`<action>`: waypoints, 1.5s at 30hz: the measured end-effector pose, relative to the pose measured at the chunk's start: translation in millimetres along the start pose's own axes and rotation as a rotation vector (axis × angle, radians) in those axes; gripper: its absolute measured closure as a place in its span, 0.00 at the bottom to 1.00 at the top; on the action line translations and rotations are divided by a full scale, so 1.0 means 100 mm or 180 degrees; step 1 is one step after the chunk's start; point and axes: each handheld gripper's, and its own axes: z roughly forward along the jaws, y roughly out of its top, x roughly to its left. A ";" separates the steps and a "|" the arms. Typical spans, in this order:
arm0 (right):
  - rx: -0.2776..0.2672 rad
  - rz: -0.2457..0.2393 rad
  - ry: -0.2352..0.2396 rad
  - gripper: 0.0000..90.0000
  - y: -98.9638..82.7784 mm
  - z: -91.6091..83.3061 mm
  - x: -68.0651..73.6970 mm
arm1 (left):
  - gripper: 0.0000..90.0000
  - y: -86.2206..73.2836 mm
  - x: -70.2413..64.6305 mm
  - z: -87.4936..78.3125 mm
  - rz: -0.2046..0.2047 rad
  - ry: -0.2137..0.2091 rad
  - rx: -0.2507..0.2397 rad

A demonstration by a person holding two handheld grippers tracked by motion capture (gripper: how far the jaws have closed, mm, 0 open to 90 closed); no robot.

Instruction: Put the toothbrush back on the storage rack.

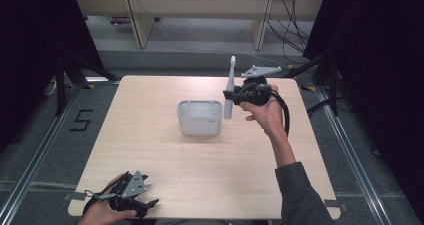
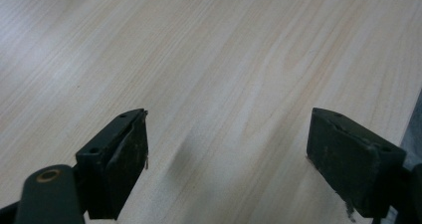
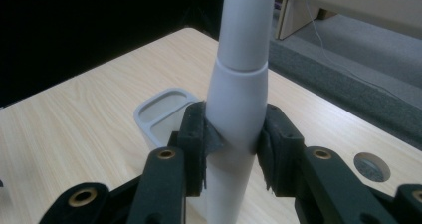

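Note:
A white electric toothbrush (image 1: 230,87) stands upright in the air just right of a pale grey rectangular holder (image 1: 200,117) at the table's middle. My right gripper (image 1: 231,94) is shut on the toothbrush's thick handle (image 3: 235,109), both pads pressing its sides, with the holder (image 3: 161,112) behind and below it. My left gripper (image 1: 145,202) rests at the table's near left corner, its jaws wide open over bare wood (image 2: 226,149) with nothing between them.
The light wooden table (image 1: 150,150) has a round cable hole (image 3: 371,166) near its far right edge. Beyond the table lie grey floor, wooden furniture legs (image 1: 137,20) and loose cables (image 1: 295,20). Dark curtains flank both sides.

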 end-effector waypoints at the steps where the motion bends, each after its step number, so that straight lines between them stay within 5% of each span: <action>1: 0.0001 0.0037 0.0009 0.75 0.01 0.01 0.01 | 0.18 0.00 0.00 0.00 0.0006 0.0007 0.0003; 21: -0.0043 0.0048 -0.0009 0.75 0.20 0.30 0.03 | 0.18 0.00 0.00 0.00 0.0000 -0.0036 -0.0014; 45: 0.0039 0.0149 -0.0082 0.75 0.14 0.58 -0.08 | 0.18 0.00 0.00 -0.01 0.0000 -0.0054 -0.0033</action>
